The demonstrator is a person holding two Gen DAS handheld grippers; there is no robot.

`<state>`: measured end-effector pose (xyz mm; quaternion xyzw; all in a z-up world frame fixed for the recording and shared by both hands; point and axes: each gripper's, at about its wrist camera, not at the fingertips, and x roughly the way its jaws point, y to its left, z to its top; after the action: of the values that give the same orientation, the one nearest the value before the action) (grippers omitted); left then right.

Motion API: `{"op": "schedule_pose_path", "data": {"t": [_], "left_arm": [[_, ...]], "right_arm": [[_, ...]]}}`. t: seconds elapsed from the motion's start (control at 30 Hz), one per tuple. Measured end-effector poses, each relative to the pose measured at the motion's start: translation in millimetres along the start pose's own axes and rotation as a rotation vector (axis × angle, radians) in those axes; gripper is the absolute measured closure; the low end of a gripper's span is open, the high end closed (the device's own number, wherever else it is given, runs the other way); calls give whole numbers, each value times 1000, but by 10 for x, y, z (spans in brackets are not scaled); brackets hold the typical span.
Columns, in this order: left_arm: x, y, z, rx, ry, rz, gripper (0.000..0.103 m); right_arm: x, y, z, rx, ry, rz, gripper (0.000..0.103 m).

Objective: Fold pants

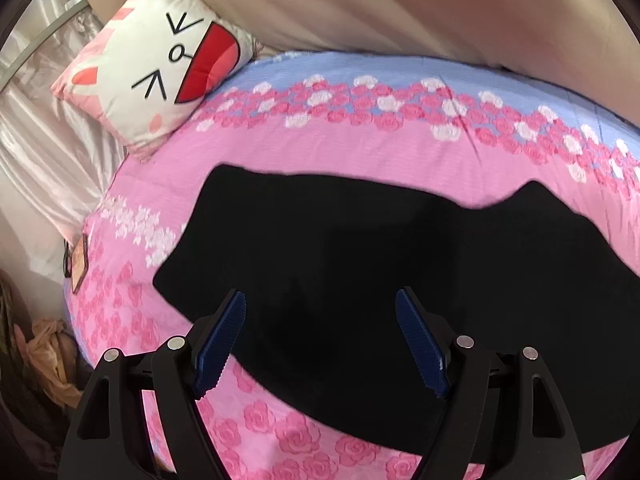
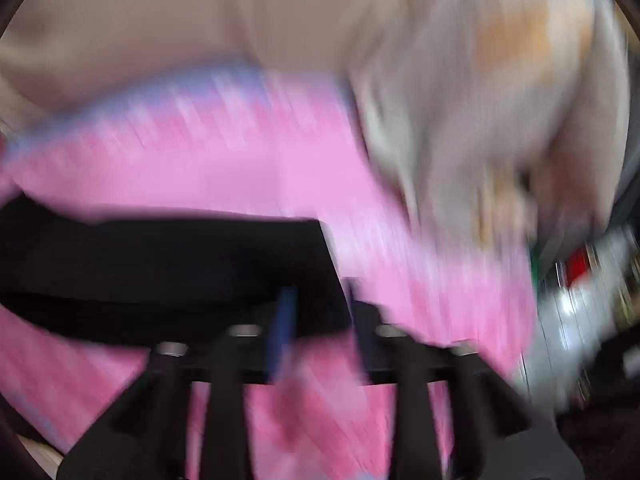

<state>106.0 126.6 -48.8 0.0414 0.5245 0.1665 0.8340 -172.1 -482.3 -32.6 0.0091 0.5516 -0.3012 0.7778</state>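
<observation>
The black pants (image 1: 380,280) lie spread flat on the bed, on a pink bedspread (image 1: 360,148) printed with roses that turns pale blue along its far edge. They show as one dark, featureless shape stretching across the width of the bed, with a squared-off end toward the left edge, near the pillow, and a small peak sticking up along the far side toward the right. The near edge curves close to the near side of the bed.

No container is in sight.

The left wrist view is sharp. The left gripper (image 1: 320,304) hovers above the pants with its blue ribbed pads (image 1: 220,344) wide apart and nothing between them. A cartoon-face pillow (image 1: 160,80) leans in the far left corner of the bed against a beige headboard (image 1: 360,8).

The right wrist view is heavily smeared by motion. It shows what the other does not: the other squared end of the pants (image 2: 180,272), lying toward the right side of the bed. The right gripper (image 2: 320,300) sits at that end's corner, its fingers (image 2: 284,320) partly closed; whether cloth is caught between them cannot be told through the blur.
</observation>
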Motion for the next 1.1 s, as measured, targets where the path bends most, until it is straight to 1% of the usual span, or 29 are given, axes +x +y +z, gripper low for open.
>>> {"op": "schedule_pose_path", "data": {"t": [0.03, 0.07, 0.1, 0.13, 0.17, 0.23, 0.3, 0.37, 0.43, 0.53, 0.6, 0.63, 0.67, 0.7, 0.77, 0.8, 0.83, 0.87, 0.9, 0.93, 0.97, 1.0, 1.03, 1.07, 1.1], "left_arm": [[-8, 3, -32, 0, 9, 5, 28], [-29, 12, -57, 0, 7, 7, 28], [-50, 30, -75, 0, 1, 11, 28], [-73, 47, -99, 2, -4, 22, 28], [-75, 52, -112, 3, -2, 28, 28], [-65, 55, -123, 2, 8, 31, 28], [-73, 32, -112, 1, 10, 27, 28], [-111, -14, -90, 9, 1, 20, 28], [-173, -64, -55, 23, -17, 16, 28], [-287, -55, -2, 18, -50, 11, 28], [-325, -21, 14, 5, -61, 6, 28], [-328, -14, 11, 1, -61, 7, 28], [-319, -5, 7, -3, -58, 8, 28], [-298, -5, -2, -6, -51, 9, 28], [-255, -32, -22, -4, -34, 12, 28], [-242, -50, -31, -1, -27, 12, 28], [-236, -82, -40, 6, -23, 7, 28], [-238, -105, -44, 13, -23, 6, 28], [-241, -122, -48, 20, -25, 8, 28], [-248, -144, -42, 31, -29, 13, 28], [-257, -151, -36, 34, -33, 17, 28], [-271, -146, -28, 32, -36, 18, 28], [-294, -129, -22, 27, -42, 16, 28], [-309, -109, -21, 22, -48, 18, 28], [-312, -96, -23, 20, -49, 22, 27]], "right_arm": [[89, -44, -102, 16, 45, -54, 60], [106, -77, -171, 45, 59, -67, 60], [30, -134, -230, 126, 27, 9, 60], [-30, -182, -249, 184, 1, 65, 57], [-97, -227, -244, 274, -30, 146, 52], [-138, -237, -206, 346, -56, 194, 27], [-108, -199, -89, 371, -69, 205, 16], [5, -196, 29, 392, -48, 223, 16], [10, -222, 93, 415, -27, 272, 16], [-256, -314, 83, 445, -108, 379, 16], [-321, -388, 58, 489, -117, 446, 16], [-302, -394, 53, 502, -102, 450, 16], [-197, -383, 57, 507, -60, 433, 16], [-128, -357, 64, 501, -38, 421, 16], [68, -259, 101, 467, 7, 418, 36], [212, -157, 148, 436, 49, 420, 50], [277, -89, 167, 415, 65, 411, 68], [352, 45, 215, 368, 95, 404, 80], [342, 162, 259, 308, 98, 375, 89], [270, 240, 299, 261, 76, 362, 95], [106, 304, 359, 216, 18, 373, 96], [-298, 338, 457, 170, -131, 387, 96], [-524, 327, 505, 154, -209, 381, 96], [-750, 301, 557, 141, -284, 361, 96], [-887, 270, 607, 113, -336, 303, 96]]}}
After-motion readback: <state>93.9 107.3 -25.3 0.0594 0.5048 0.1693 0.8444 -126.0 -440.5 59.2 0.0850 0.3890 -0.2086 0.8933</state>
